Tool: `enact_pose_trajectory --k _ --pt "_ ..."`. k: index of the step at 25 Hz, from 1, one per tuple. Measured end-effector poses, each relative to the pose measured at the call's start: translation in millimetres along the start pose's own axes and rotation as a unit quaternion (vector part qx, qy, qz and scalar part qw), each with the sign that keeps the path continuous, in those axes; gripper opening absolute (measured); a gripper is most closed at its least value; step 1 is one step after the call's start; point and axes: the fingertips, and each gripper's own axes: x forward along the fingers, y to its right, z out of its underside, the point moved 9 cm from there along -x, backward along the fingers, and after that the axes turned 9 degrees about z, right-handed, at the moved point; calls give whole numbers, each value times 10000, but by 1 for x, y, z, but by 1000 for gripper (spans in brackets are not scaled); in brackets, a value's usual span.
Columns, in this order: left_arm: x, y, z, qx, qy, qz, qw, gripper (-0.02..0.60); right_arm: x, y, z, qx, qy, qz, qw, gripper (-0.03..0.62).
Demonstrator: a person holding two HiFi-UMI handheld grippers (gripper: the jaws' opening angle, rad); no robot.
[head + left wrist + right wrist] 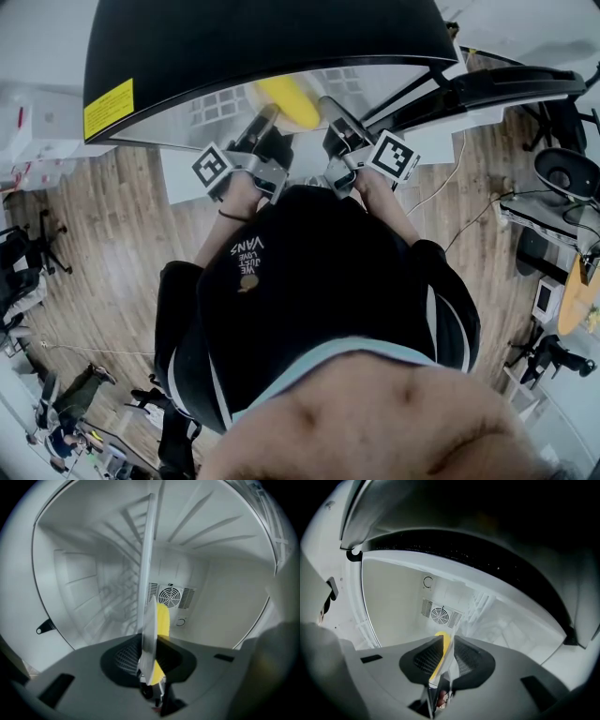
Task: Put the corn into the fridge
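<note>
Yellow corn, a single ear in a pale wrapper, shows at the upper centre of the head view. It is already inside the open fridge, under the black top. The corn lies straight ahead of both sets of fingers, and its long axis runs away from them toward the fan vent in the back wall.

The left gripper reaches it from the lower left and the right gripper from the lower right. Neither is clearly nearer, since the corn spans the gap between the two.

In the left gripper view the fingers are clenched on the wrapper's edge, with the corn just right of it at mid-frame. In the right gripper view the fingers also grasp the wrapped corn, and the narrow gap between them is filled with yellow and film.

I judge that only letting go remains, so it matters whether the corn already rests on a shelf. That I cannot tell.

Count: one corn, one fridge, one vent, two grippers.
</note>
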Motion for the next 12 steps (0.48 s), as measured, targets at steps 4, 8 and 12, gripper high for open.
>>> enact_pose_trajectory --k 4,8,12 --pt "0 1 1 -26 80 -4 10000 54 -5 -2 0 -74 55 19 10000 60" --pt "0 1 2 -65 149 -25 9999 55 -9 -5 -2 -234 154 22 9996 72" --pt "1 0 4 -114 206 -18 9997 57 -13 -8 -3 -430 256 27 9987 101"
